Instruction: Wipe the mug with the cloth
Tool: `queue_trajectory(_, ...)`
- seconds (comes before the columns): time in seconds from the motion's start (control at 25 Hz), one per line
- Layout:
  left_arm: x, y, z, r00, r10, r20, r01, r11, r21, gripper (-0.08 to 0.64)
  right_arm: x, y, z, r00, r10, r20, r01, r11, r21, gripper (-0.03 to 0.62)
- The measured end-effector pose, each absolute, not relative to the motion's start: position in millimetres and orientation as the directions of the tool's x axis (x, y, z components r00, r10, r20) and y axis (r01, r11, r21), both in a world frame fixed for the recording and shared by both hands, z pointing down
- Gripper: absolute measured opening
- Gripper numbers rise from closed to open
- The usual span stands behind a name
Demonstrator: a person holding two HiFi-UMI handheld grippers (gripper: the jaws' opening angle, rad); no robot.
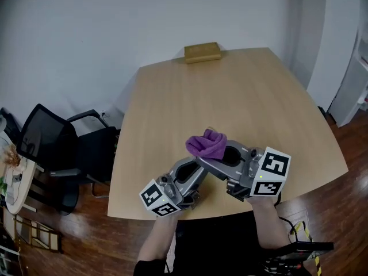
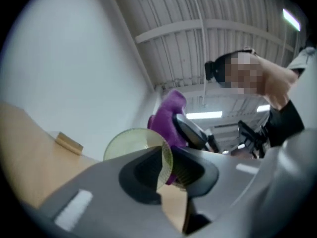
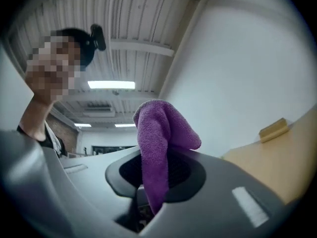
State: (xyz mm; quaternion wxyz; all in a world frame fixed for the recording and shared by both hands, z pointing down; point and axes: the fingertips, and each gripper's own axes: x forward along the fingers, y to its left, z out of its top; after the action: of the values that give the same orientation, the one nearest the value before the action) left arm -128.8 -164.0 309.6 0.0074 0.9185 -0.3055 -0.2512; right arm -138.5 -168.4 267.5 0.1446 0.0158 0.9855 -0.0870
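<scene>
In the left gripper view a translucent yellow-green mug (image 2: 133,144) is held up in the air, its thin wall pinched between the pads of my left gripper (image 2: 166,168). Just behind the mug hangs the purple cloth (image 2: 168,114). My right gripper (image 3: 153,175) is shut on that cloth (image 3: 158,133), which bunches up above its pads. In the head view the two grippers meet above the table's near edge: the left gripper (image 1: 194,167) from the lower left, the right gripper (image 1: 208,158) from the right, with the cloth (image 1: 207,144) at their tips. There the cloth hides the mug.
The light wooden table (image 1: 230,91) carries a small wooden block (image 1: 202,52) at its far edge. A black office chair (image 1: 52,148) stands left of the table. The person holding the grippers shows in both gripper views.
</scene>
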Motion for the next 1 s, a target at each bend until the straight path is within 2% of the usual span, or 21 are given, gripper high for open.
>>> queue_trajectory(0.08,-139.1,-168.5,307.1,0.637,-0.565,-0.525,-0.477,-0.823,0.308,0.081,-116.4,-181.4,255.6,-0.919,-0.047,-0.391,0.037,0.978,-0.203,0.056)
queue_trajectory(0.16,-154.9,-176.3,306.1,0.567,-0.584,-0.580,-0.390,-0.811,0.436,0.074,-87.0,-203.2,243.7,-0.865,-0.213,-0.454,-0.147,0.973,-0.176,0.056)
queue_trajectory(0.24,-165.6,-179.4,304.9,0.525,-0.597,-0.607,-0.348,-0.801,0.487,0.074,-67.8,-215.4,235.8,-0.816,-0.330,-0.474,-0.310,0.943,-0.123,0.056)
queue_trajectory(0.36,-166.4,-178.7,300.6,0.510,-0.576,-0.638,-0.299,-0.815,0.497,0.072,-77.2,-218.8,238.9,-0.826,-0.351,-0.441,-0.357,0.931,-0.071,0.056)
queue_trajectory(0.48,-155.6,-176.2,297.0,0.516,-0.546,-0.660,-0.239,-0.832,0.501,0.066,-103.7,-219.1,257.7,-0.865,-0.319,-0.387,-0.293,0.948,-0.125,0.057)
queue_trajectory(0.56,-155.3,-176.2,298.1,0.513,-0.543,-0.664,-0.219,-0.831,0.511,0.069,-114.1,-213.9,265.8,-0.873,-0.284,-0.397,-0.217,0.954,-0.206,0.057)
queue_trajectory(0.76,-175.2,-180.1,298.3,0.438,-0.538,-0.721,-0.134,-0.831,0.539,0.067,-139.9,-186.0,277.1,-0.870,-0.071,-0.487,0.158,0.897,-0.413,0.055)
queue_trajectory(0.84,-178.9,-180.9,298.0,0.410,-0.539,-0.736,-0.101,-0.829,0.551,0.067,-143.6,-179.4,280.5,-0.861,-0.018,-0.507,0.254,0.850,-0.461,0.055)
queue_trajectory(0.92,-184.5,-180.1,299.0,0.379,-0.538,-0.753,-0.064,-0.827,0.558,0.067,-144.8,-175.3,286.1,-0.867,0.013,-0.499,0.292,0.825,-0.485,0.055)
queue_trajectory(1.0,-195.2,-179.8,299.0,0.329,-0.537,-0.777,-0.014,-0.825,0.565,0.058,-139.5,-179.9,289.9,-0.877,-0.004,-0.480,0.259,0.837,-0.482,0.056)
